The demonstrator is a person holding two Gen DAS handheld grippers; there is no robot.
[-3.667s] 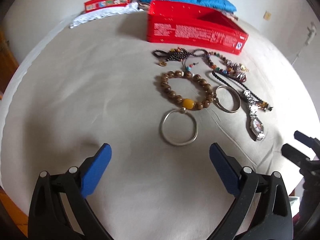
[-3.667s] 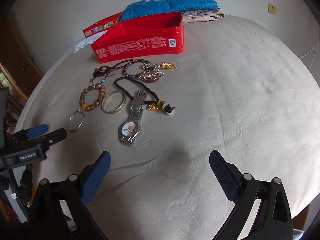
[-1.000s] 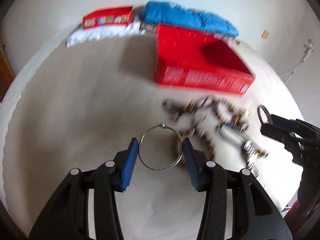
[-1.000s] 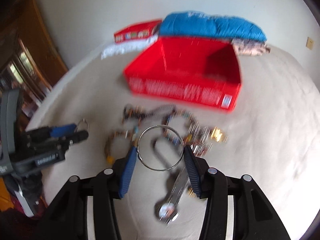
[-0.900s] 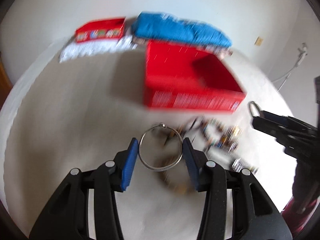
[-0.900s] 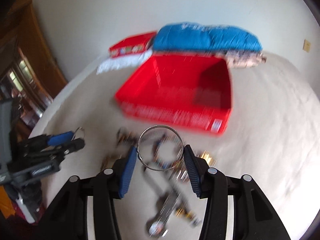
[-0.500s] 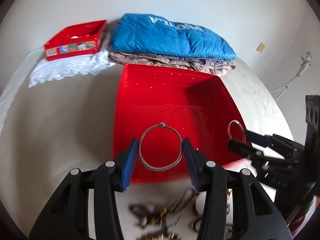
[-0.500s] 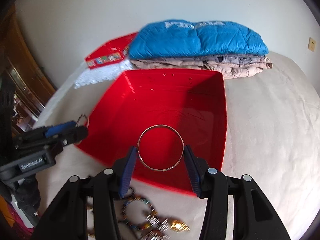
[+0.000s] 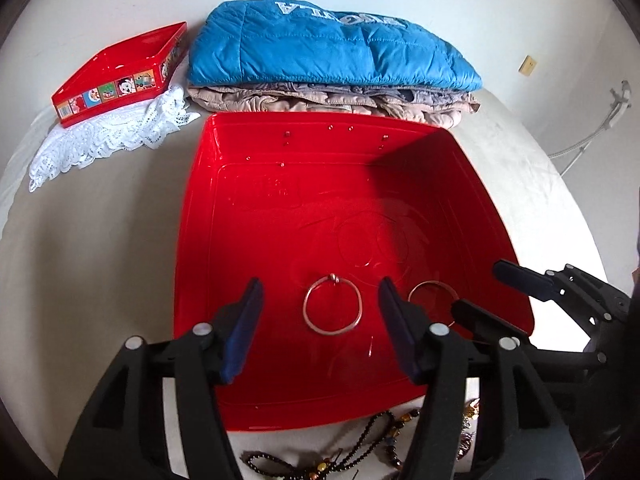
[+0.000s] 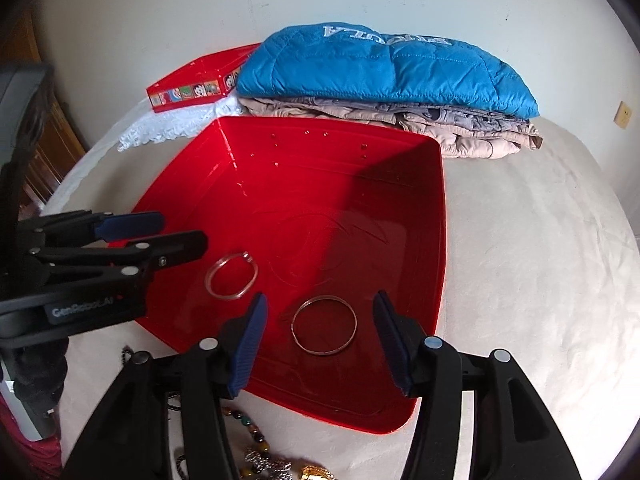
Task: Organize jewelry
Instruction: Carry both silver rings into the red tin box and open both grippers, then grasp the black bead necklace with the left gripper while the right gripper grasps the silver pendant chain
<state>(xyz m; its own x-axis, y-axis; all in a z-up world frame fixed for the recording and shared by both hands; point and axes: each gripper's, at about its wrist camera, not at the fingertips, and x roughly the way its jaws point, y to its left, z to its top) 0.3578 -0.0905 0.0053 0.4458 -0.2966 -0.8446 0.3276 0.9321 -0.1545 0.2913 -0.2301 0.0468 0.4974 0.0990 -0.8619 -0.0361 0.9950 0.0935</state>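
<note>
My left gripper (image 9: 320, 312) hangs over the red tin box (image 9: 224, 208) with its jaws opening, the blue pads clear on both sides of the silver bangle with a small bead (image 9: 333, 305), which lies on the box floor. My right gripper (image 10: 318, 330) is opening too, its pads apart from the plain gold-toned bangle (image 10: 324, 325) lying flat in the same box, near the first. Beaded necklaces (image 9: 340, 456) sit on the cream surface (image 9: 88, 248) just in front of the box. A folded blue jacket (image 9: 328, 44) lies behind it.
</note>
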